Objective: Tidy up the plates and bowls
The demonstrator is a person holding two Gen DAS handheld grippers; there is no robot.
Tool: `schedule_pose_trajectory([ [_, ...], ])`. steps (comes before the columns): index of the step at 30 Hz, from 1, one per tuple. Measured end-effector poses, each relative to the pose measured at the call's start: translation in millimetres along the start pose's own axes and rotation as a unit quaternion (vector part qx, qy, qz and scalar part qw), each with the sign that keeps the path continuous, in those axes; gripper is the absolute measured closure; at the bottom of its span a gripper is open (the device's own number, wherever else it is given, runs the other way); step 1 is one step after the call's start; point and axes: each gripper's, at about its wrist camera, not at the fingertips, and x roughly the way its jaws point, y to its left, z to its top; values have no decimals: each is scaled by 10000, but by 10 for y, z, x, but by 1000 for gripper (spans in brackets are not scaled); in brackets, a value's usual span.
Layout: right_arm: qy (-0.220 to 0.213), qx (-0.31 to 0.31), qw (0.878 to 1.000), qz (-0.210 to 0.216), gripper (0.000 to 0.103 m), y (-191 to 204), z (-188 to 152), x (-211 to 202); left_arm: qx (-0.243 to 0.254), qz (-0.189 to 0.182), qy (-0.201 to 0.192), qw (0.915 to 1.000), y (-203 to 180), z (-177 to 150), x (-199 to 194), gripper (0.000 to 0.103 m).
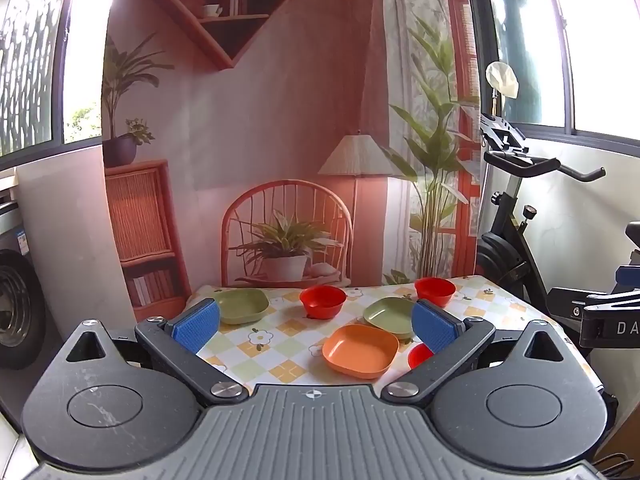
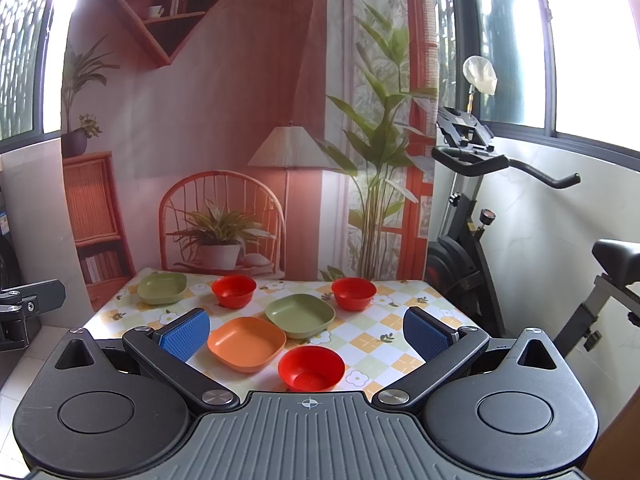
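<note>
Both my hand-held grippers, left (image 1: 316,326) & right (image 2: 306,330), hang wide open w/ nothing in them, above the near edge of the table (image 2: 400,344) (checked floral cloth). Orange plate (image 2: 247,344) sits just beside a green plate (image 2: 300,316); red bowl (image 2: 311,368) nearest me. Two more red bowls (image 2: 233,291) (image 2: 353,293) & another green plate (image 2: 163,288) lie further back

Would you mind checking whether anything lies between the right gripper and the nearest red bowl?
Nothing visible does. The nearest red bowl sits on the table just ahead of the open right gripper, roughly centred between its fingers; the orange plate lies to its left.
</note>
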Motion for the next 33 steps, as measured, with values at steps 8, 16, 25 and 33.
schedule_pose_trajectory([
  [8,-4,0,10000,2,0,0,-2,-3,-4,2,-13,10000,2,-1,-3,0],
  [16,-8,-5,10000,2,0,4,-3,-5,-18,4,-6,10000,8,26,23,0],
  [25,-11,-11,10000,-2,0,7,-6,-5,-23,2,-12,10000,42,75,-30,0],
  [33,-14,-13,10000,-4,0,14,-3,-8,-28,3,-17,10000,41,71,-32,0],
])
